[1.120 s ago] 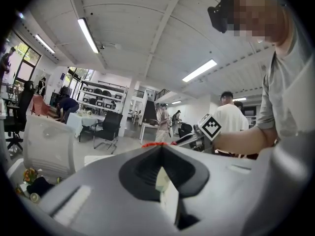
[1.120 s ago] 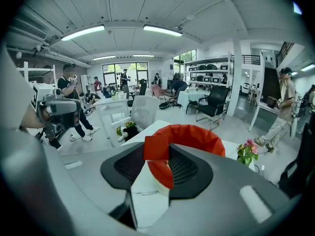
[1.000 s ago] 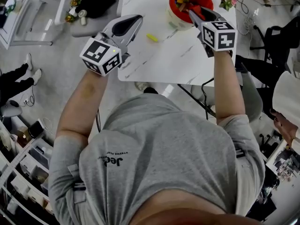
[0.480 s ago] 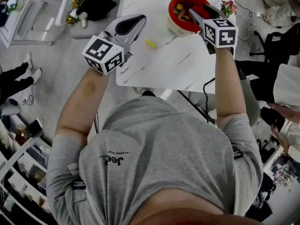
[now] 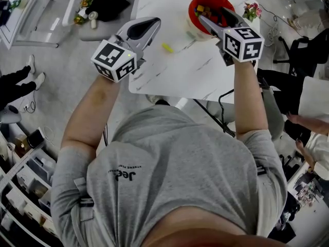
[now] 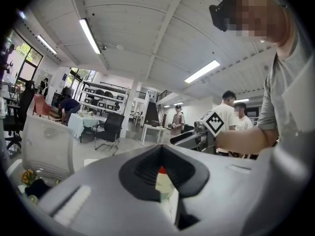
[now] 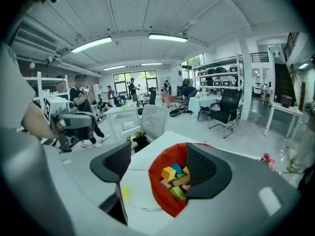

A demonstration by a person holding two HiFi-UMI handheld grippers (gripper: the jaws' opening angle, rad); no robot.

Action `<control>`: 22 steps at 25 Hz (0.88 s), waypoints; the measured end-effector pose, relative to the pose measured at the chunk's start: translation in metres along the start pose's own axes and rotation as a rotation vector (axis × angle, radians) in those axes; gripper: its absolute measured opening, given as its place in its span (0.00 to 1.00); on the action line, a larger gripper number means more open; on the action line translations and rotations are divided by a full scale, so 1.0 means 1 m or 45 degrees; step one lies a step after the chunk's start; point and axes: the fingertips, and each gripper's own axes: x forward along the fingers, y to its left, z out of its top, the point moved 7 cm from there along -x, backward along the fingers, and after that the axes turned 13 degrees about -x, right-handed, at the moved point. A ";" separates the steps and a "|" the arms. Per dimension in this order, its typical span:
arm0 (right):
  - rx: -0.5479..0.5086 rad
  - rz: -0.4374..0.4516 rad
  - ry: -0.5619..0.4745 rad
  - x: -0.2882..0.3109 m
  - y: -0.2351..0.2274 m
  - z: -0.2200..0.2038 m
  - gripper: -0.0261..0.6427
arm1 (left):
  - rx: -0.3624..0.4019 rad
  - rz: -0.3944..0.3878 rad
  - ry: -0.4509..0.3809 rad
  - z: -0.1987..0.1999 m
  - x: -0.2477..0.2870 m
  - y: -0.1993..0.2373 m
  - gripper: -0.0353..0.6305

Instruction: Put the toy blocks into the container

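Beside the red container (image 5: pixel 192 10) lies a yellow block (image 5: pixel 167 48), probably light and rigid, best pinched across its sides; my right gripper (image 5: pixel 213 15) has just opened its jaws wide, empty.

Right claw (image 7: pixel 160 173), jaws newly wide apart (nothing between them), a little higher over the container (image 7: pixel 156 193).

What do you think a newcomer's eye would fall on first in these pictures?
The red container, full of bright blocks, stands at the white table's far edge. The right gripper hangs just over it; its jaws have just been opening and grip nothing. One yellow block lies alone on the table, ahead of the shut left gripper.
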 end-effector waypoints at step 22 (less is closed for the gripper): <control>-0.149 0.322 0.409 0.120 0.152 -0.147 0.44 | -0.093 0.112 0.041 -0.061 -0.084 0.024 0.14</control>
